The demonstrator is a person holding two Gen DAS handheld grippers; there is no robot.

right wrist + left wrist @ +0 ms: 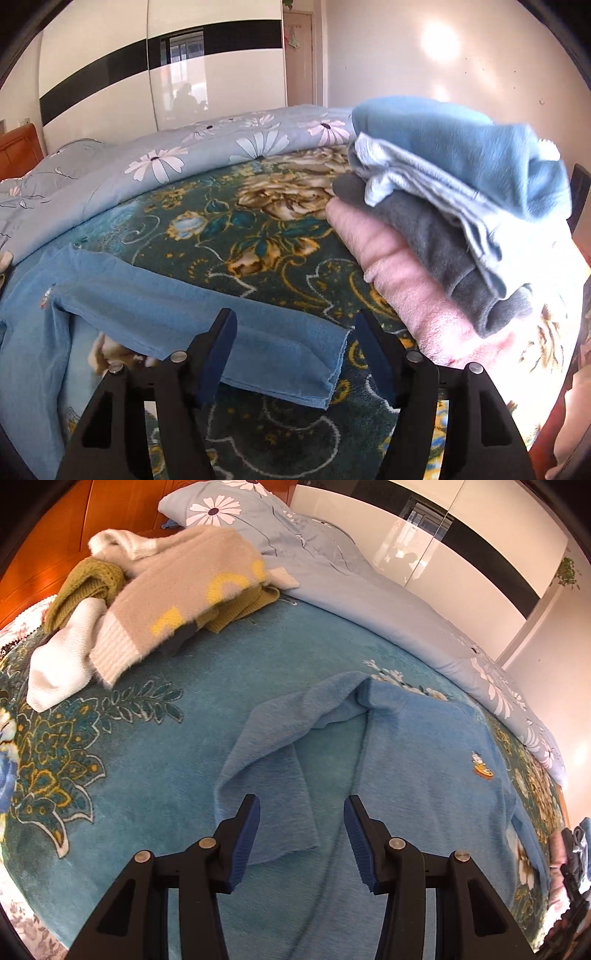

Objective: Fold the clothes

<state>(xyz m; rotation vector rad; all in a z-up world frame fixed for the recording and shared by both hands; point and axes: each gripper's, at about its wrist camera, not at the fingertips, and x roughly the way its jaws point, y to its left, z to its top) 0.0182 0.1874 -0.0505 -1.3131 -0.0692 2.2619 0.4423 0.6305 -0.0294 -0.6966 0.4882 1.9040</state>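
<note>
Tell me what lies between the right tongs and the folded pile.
In the right wrist view, only bare floral blanket separates the open right tongs from the folded pile.

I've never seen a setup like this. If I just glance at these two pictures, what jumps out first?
Probably the blue top spread flat on the floral blanket, a sleeve stretching toward each of the open black grippers, left and right. Next, the loose heap of unfolded knitwear at the blanket's far left. In the right view, a neat stack of folded clothes sits on the right.
</note>
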